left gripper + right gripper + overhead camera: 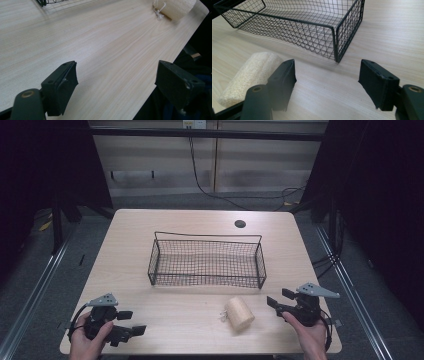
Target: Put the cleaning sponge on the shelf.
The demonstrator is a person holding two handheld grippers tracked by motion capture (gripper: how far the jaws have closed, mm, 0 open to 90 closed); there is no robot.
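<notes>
High view shows us holding the right gripper [276,303] at lower right, jaws parted with nothing between them, and the left gripper [131,322] at lower left, also gaping and empty. We judge the main risk to be the loofah roll [239,313] rolling away: it lies on its side on the table [130,235], so a glancing jaw could nudge it toward the near edge. The roll sits at lower centre, just left of the right gripper, apart from it, below the wire basket [206,261]. In the right gripper view it lies at lower left, partly behind the left-hand jaw.
</notes>
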